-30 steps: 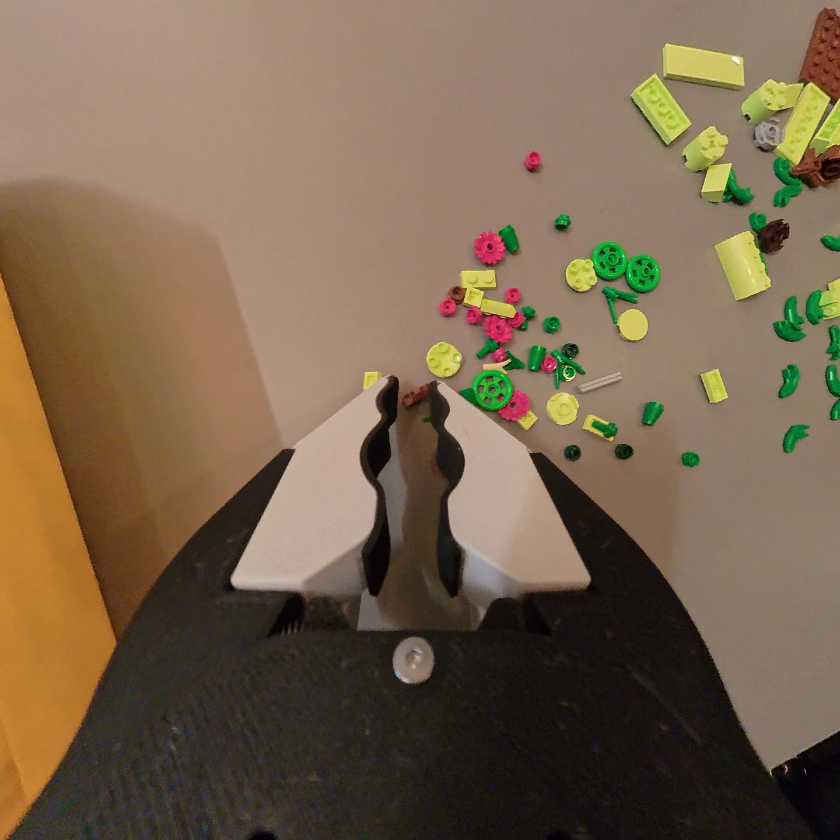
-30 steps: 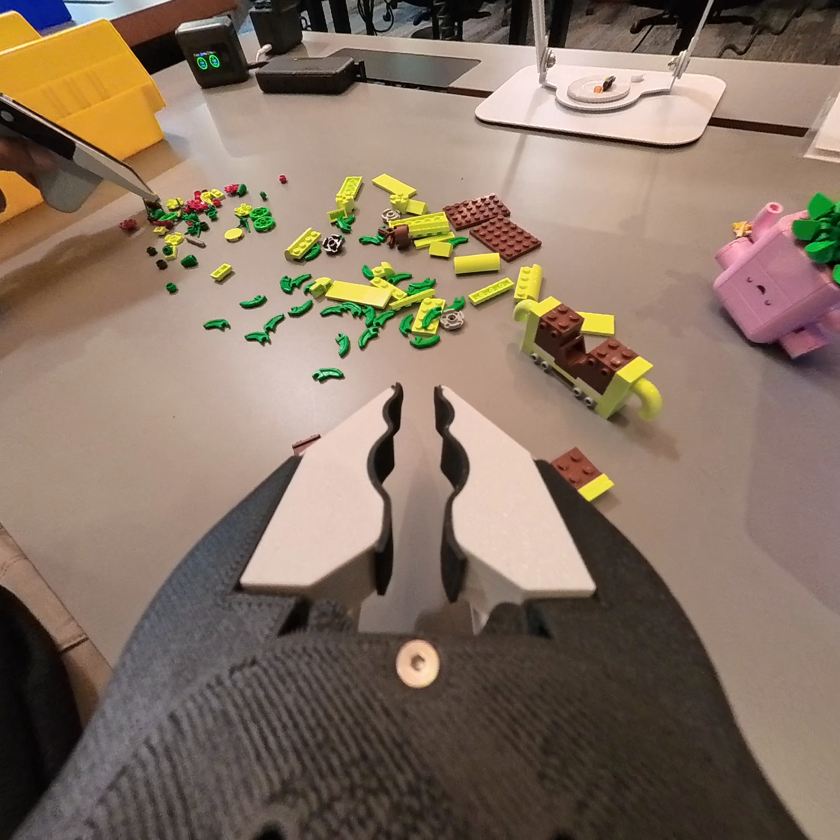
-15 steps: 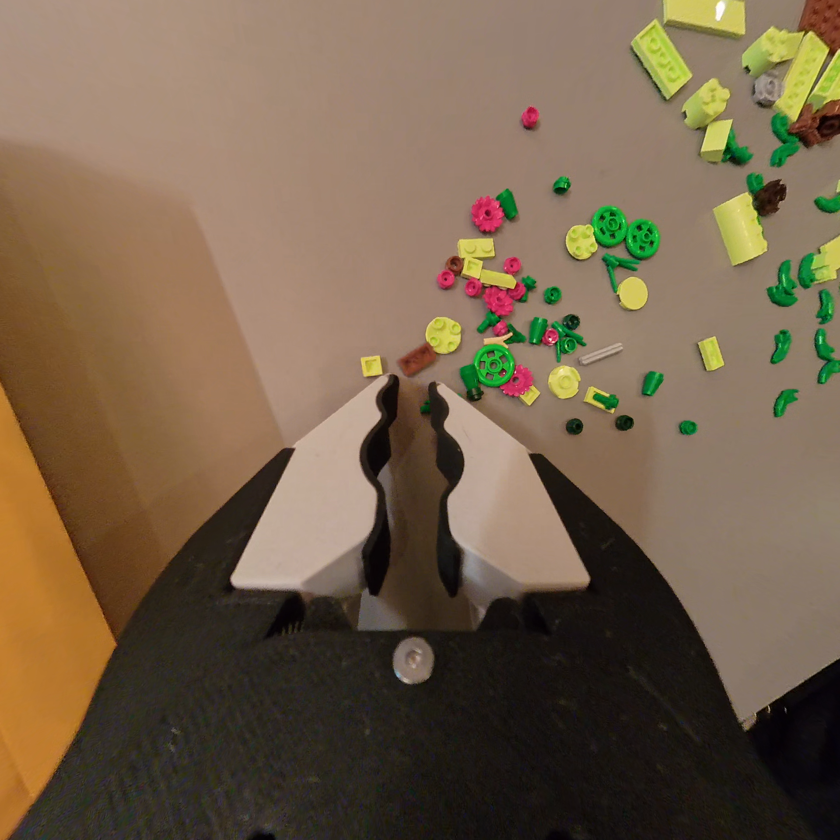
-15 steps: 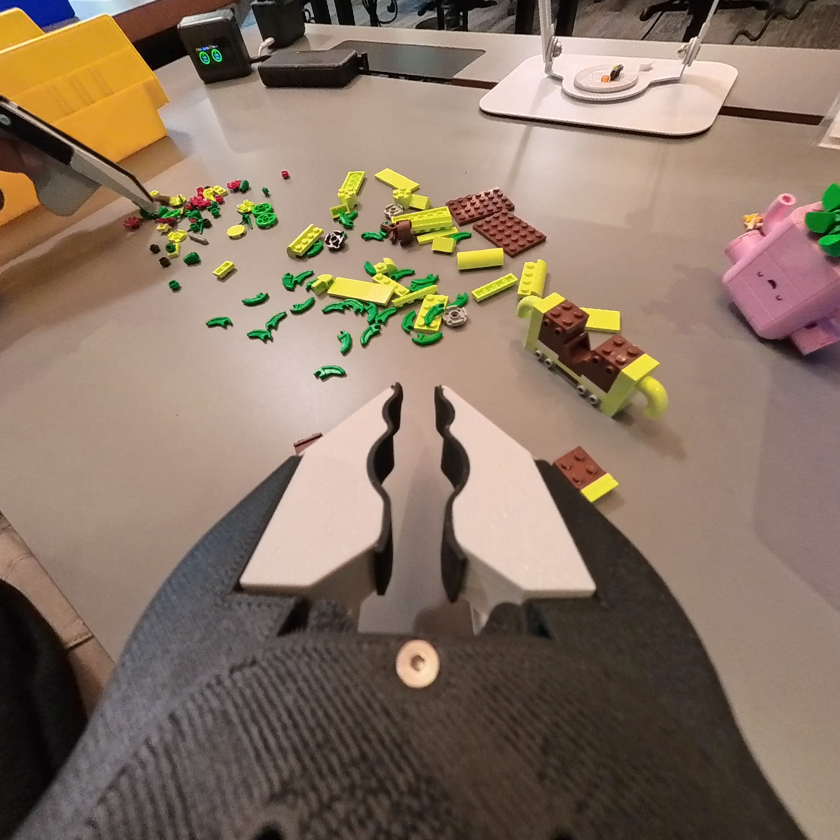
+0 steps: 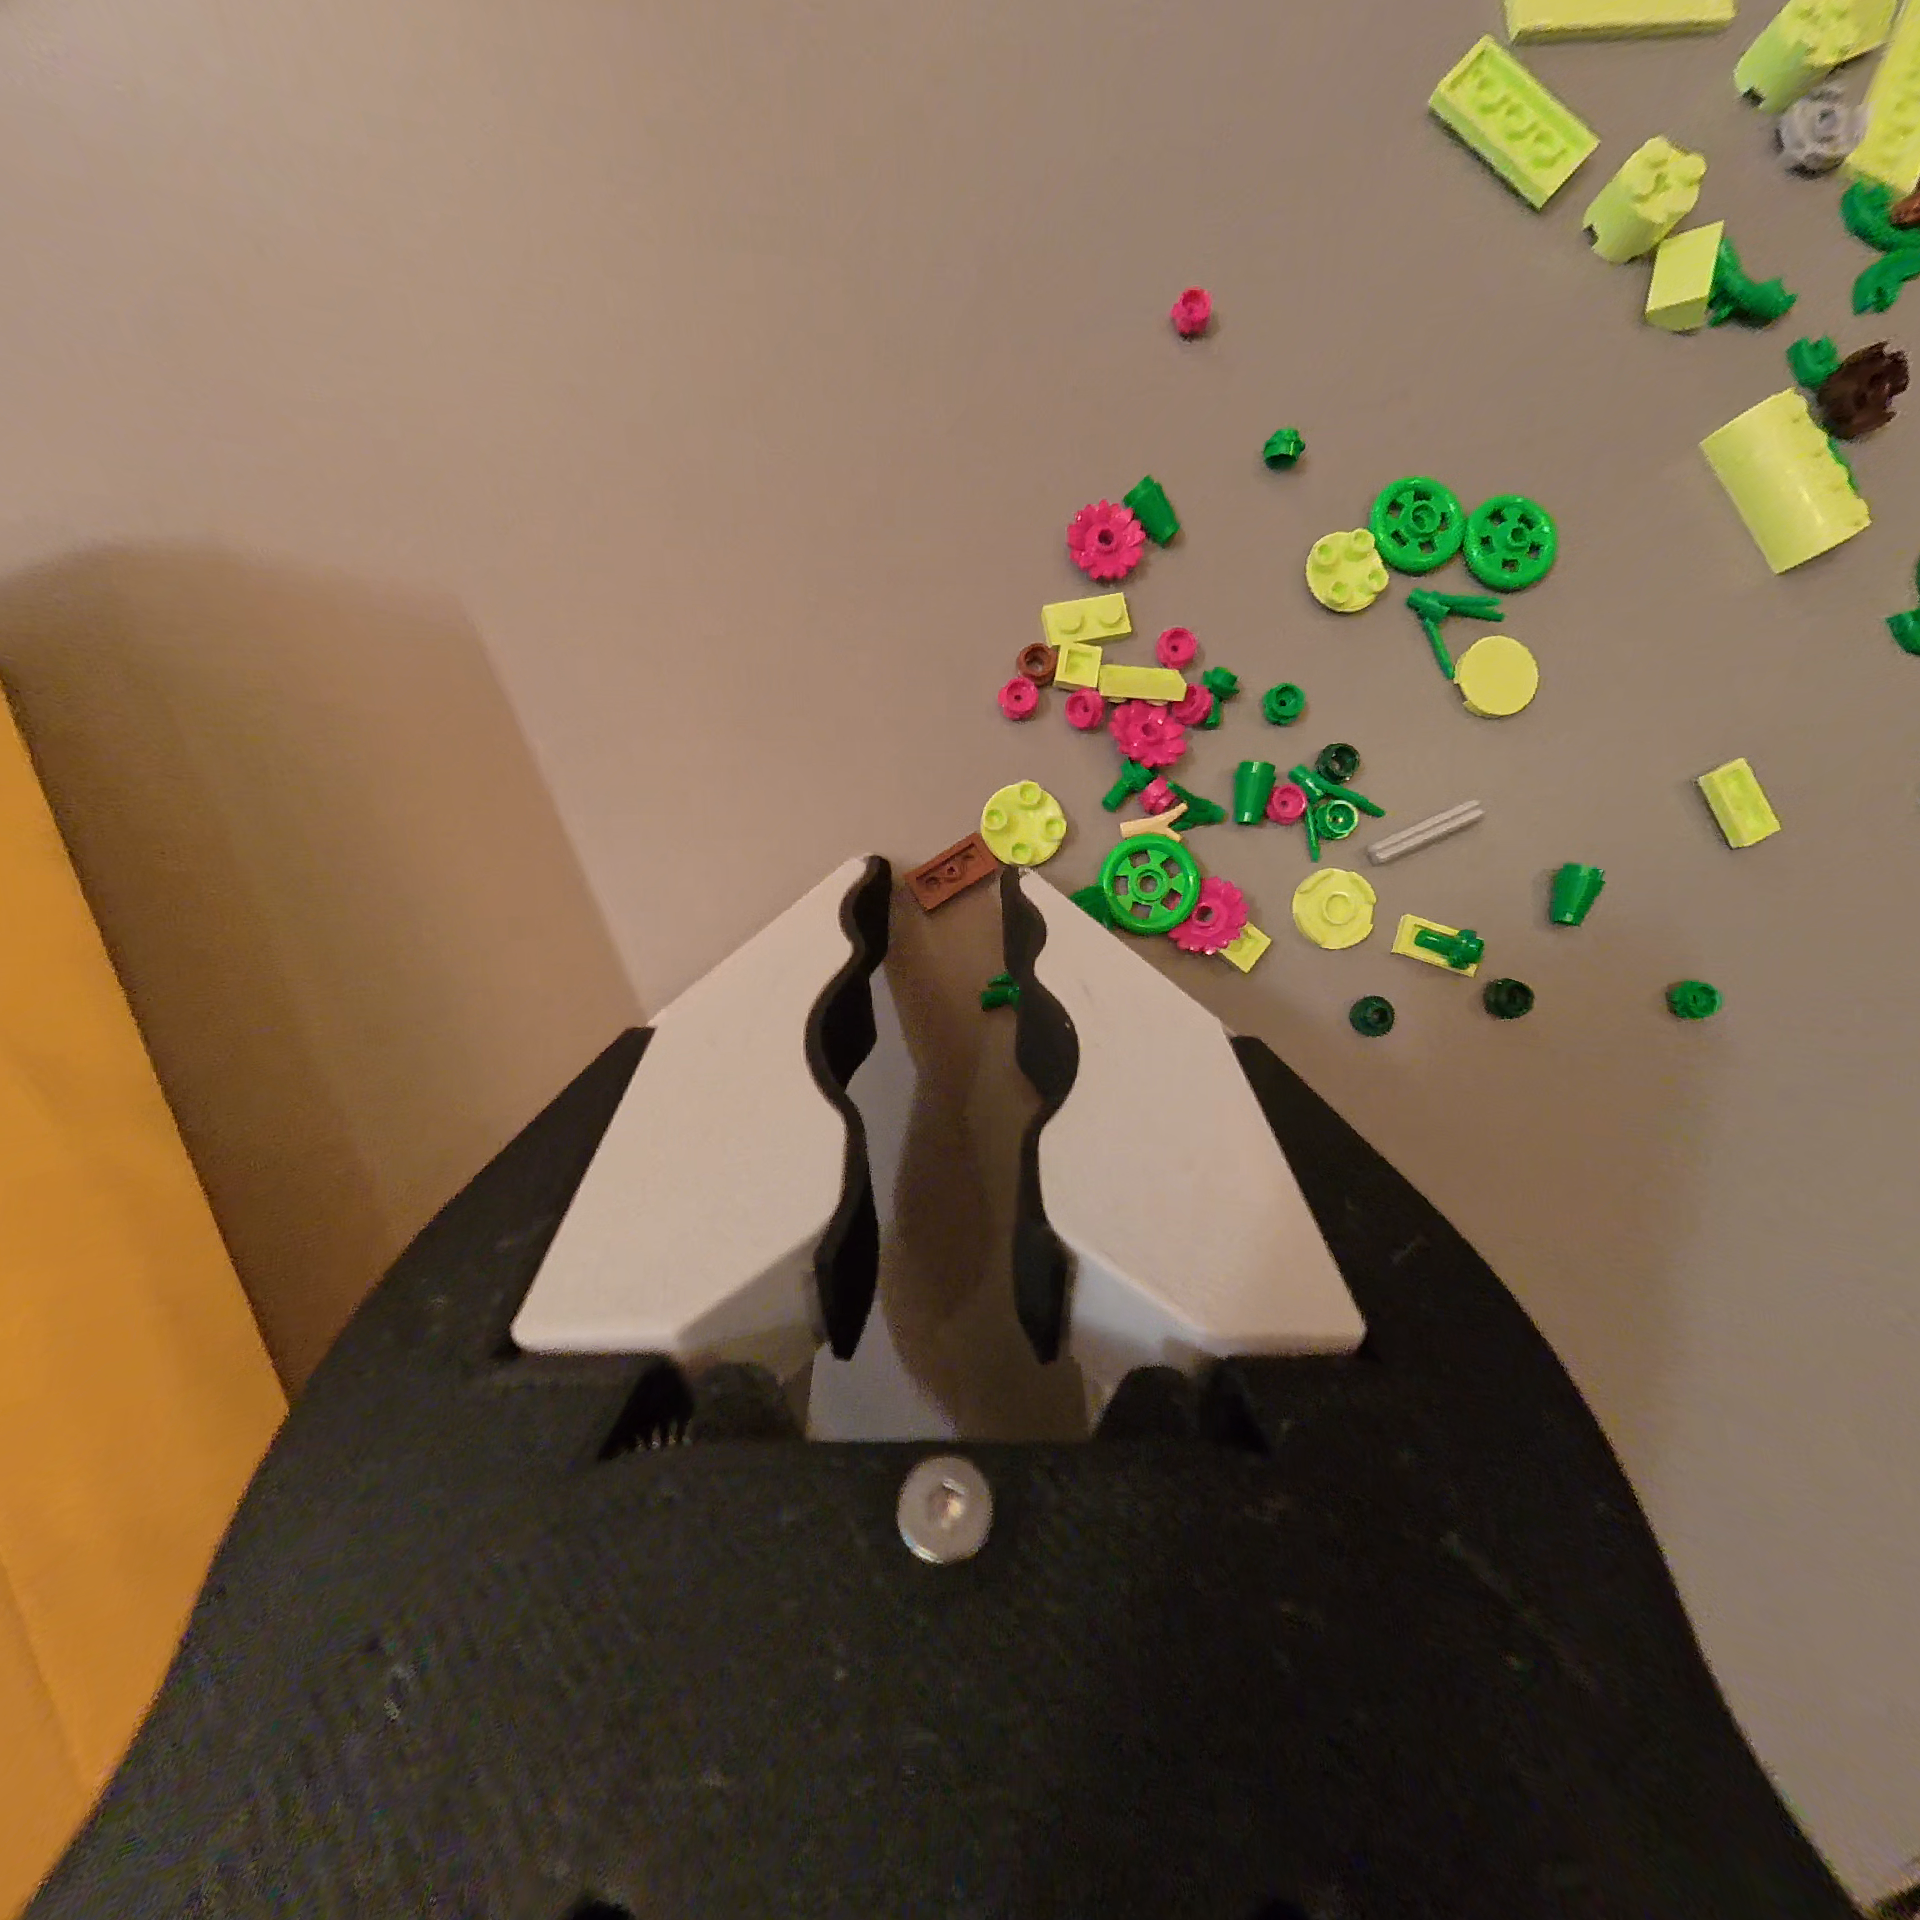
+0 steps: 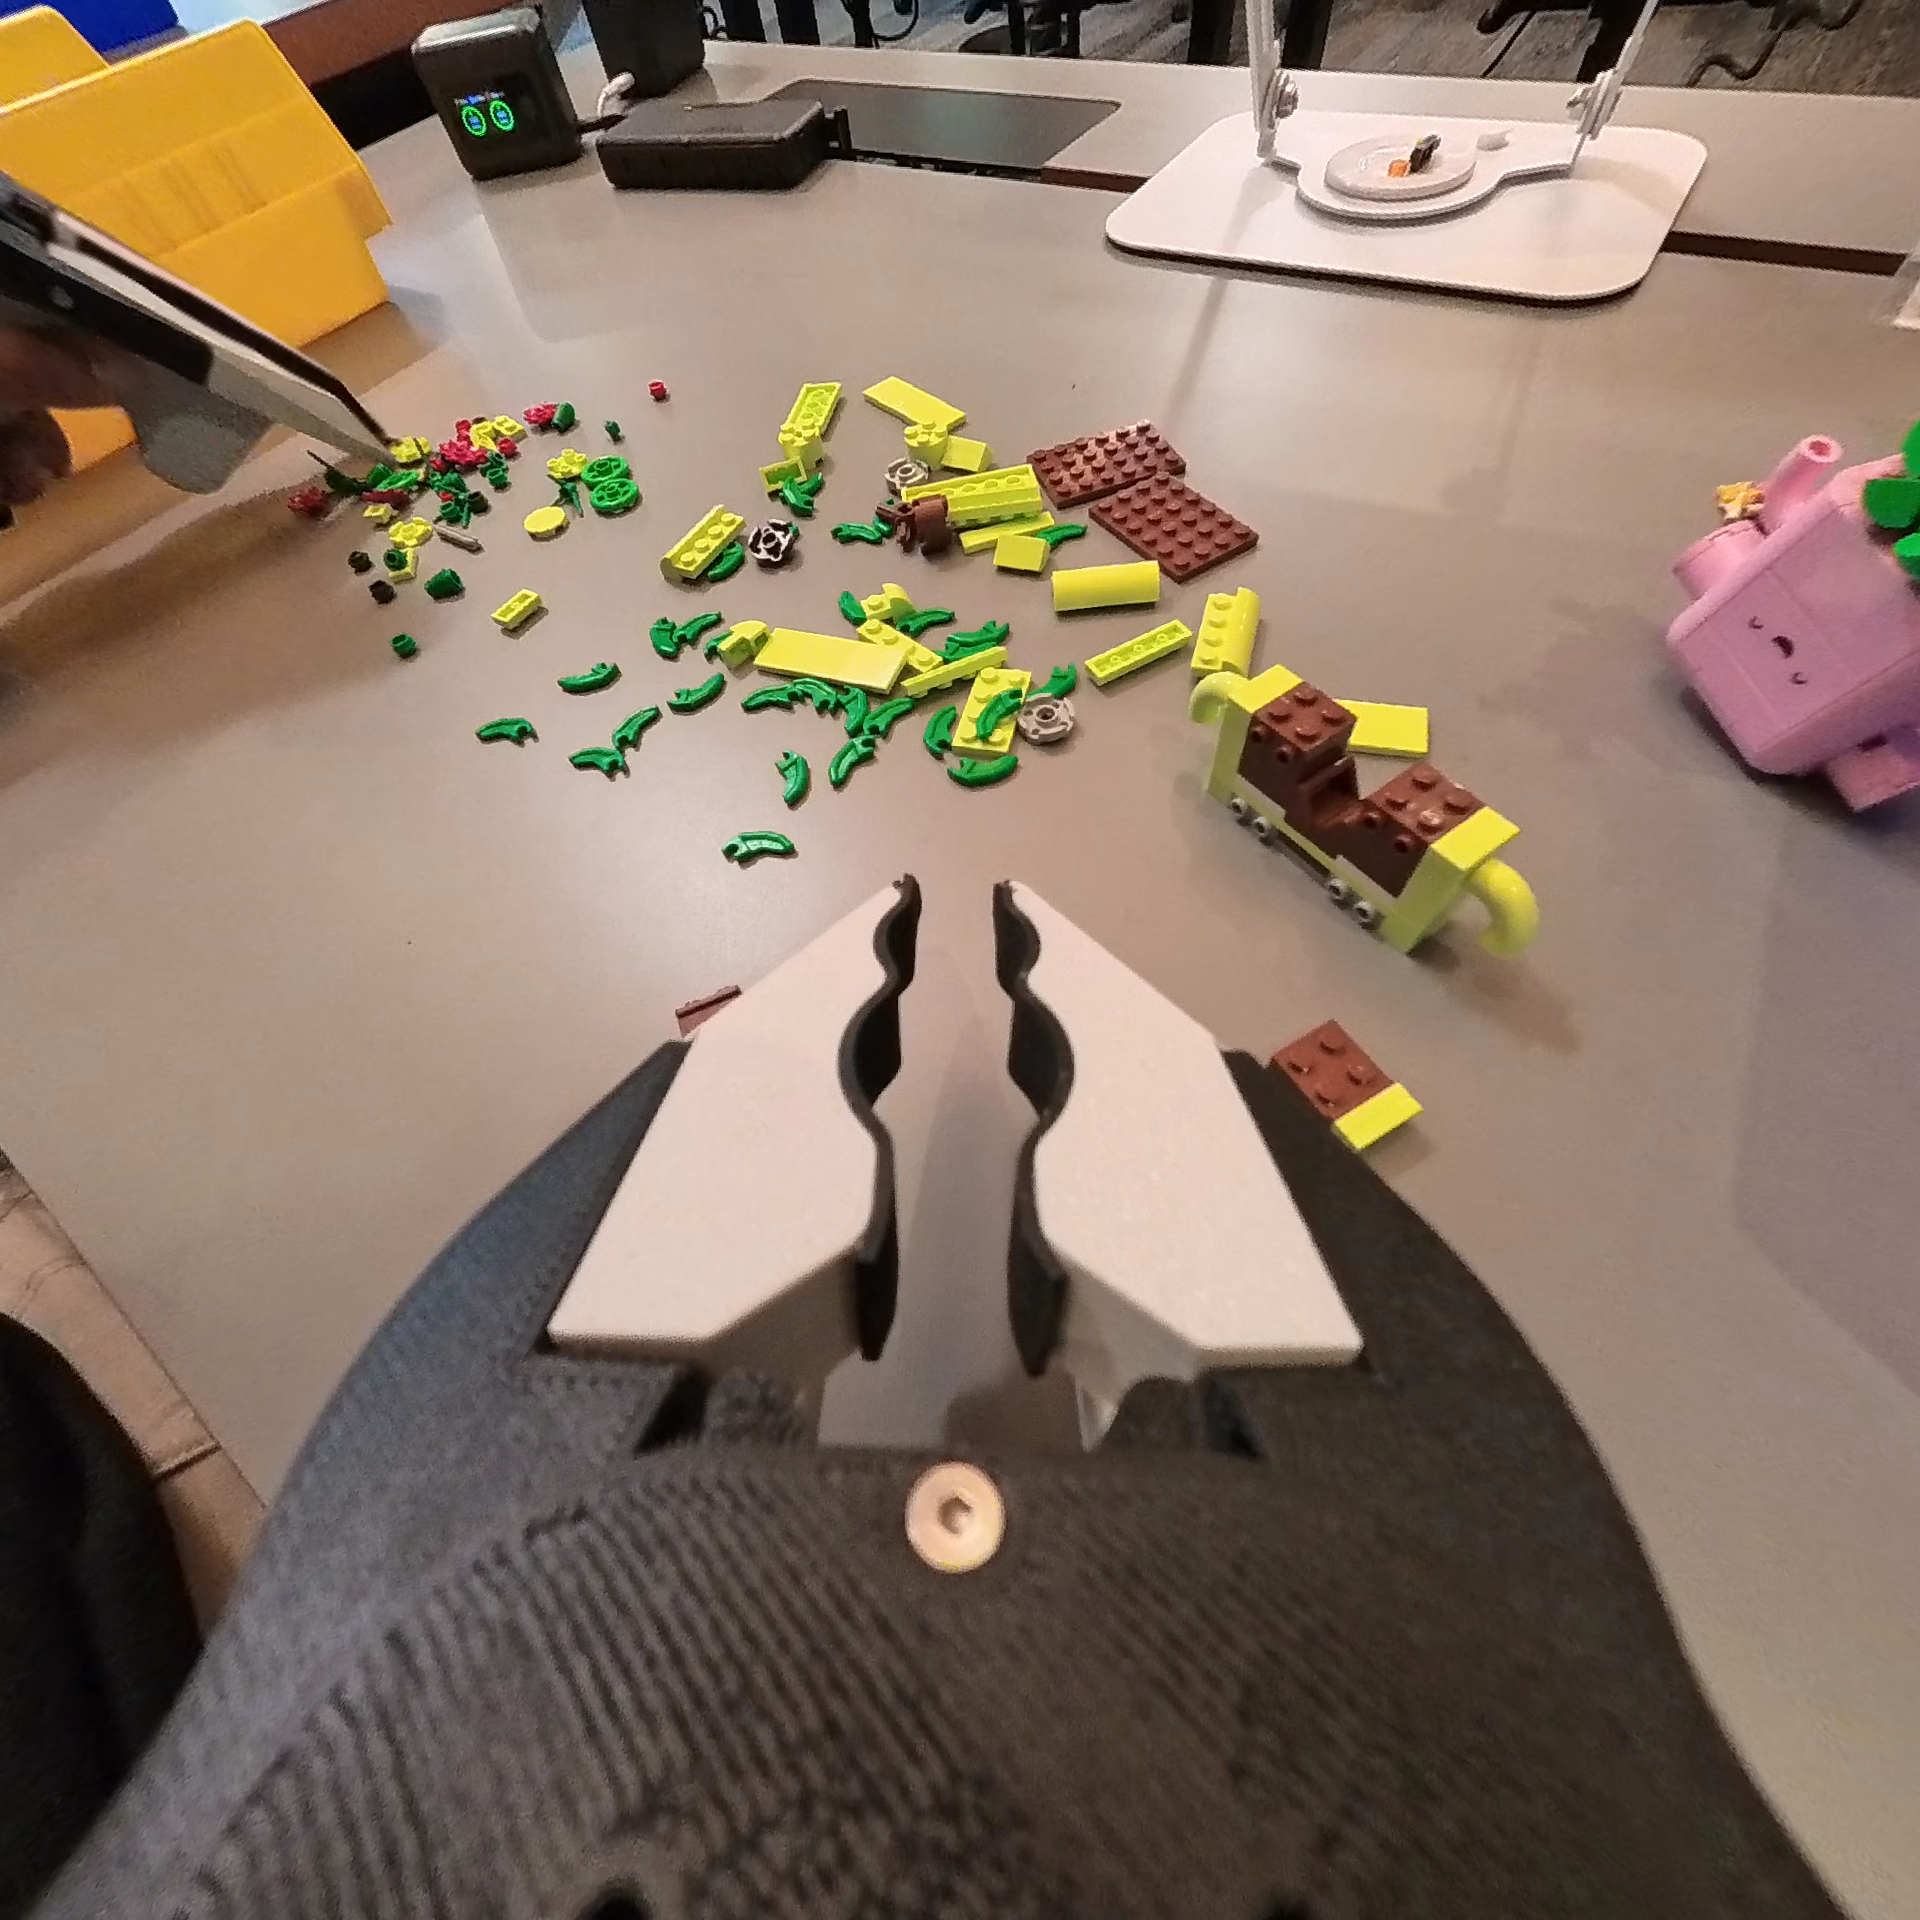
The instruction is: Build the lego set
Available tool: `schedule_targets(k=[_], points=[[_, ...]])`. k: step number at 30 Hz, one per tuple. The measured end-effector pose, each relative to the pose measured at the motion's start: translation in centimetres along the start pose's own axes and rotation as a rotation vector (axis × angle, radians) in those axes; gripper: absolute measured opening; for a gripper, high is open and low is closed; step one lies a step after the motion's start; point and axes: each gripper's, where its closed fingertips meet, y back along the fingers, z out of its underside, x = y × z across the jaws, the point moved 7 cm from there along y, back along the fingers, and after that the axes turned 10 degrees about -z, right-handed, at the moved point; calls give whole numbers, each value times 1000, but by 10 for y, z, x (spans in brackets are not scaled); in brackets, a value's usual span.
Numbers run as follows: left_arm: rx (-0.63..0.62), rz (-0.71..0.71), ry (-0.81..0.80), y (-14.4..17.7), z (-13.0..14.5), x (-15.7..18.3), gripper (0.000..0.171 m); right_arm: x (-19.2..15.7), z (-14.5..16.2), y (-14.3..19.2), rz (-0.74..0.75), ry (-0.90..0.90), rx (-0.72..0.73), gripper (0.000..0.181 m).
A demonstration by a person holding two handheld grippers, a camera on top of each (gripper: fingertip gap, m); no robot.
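My left gripper [image 5: 943, 883] is open a little and low over the grey table, at the near edge of a scatter of small pink, green and lime pieces [image 5: 1195, 748]. A small brown plate [image 5: 948, 871] lies flat on the table right between its fingertips. The left gripper also shows in the right wrist view [image 6: 379, 442], with its tip at that same pile. My right gripper [image 6: 954, 888] is slightly open and empty above bare table. A partly built brown and lime model [image 6: 1351, 810] stands ahead to its right. A small brown and lime sub-assembly [image 6: 1345, 1081] lies beside its right finger.
Lime bricks, green leaf pieces and two brown plates [image 6: 1143, 488] cover the table's middle. A pink built model [image 6: 1787, 644] sits at the right. Yellow bins [image 6: 208, 197] stand at the far left, and one shows at the left edge of the left wrist view [image 5: 104, 1247]. A white stand [image 6: 1403, 208] and black devices [image 6: 499, 104] are at the back. The tips of one gripper are about 40 cm away from the tips of the other. From my right tips it is roughly 20 cm to the pink built model [image 6: 1787, 644]; from my left, 50 cm.
The left gripper pulled back from the brown plate, then moved forward again, so the plate lies between its tips. The right gripper has barely moved.
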Motion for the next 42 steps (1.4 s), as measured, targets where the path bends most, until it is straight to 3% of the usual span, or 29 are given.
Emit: schedule_targets(k=[4,8,12,16,20,24,27,31,42], points=[[-2,43,19,1,0,2,8,0,0,0,-4,-5,5,12],[32,44,38,5,-3,0,7,0,0,0,-4,-3,2,13],[125,154,101,16,-13,5,6,0,0,0,-6,-5,3,12],[283,521,242,37,-35,35,5,-4,-4,2,-8,49,47,13],[317,1049,366,62,-57,102,5,-31,-22,4,-15,267,184,20],[160,1425,356,73,-58,185,5,-73,-47,2,-94,527,241,31],[28,1632,392,75,-51,225,5,-94,-58,9,-195,638,287,32],[-79,1727,384,77,-43,251,5,-92,-60,15,-245,654,265,32],[-140,1764,343,81,-36,264,6,-94,-59,21,-246,732,214,13]])
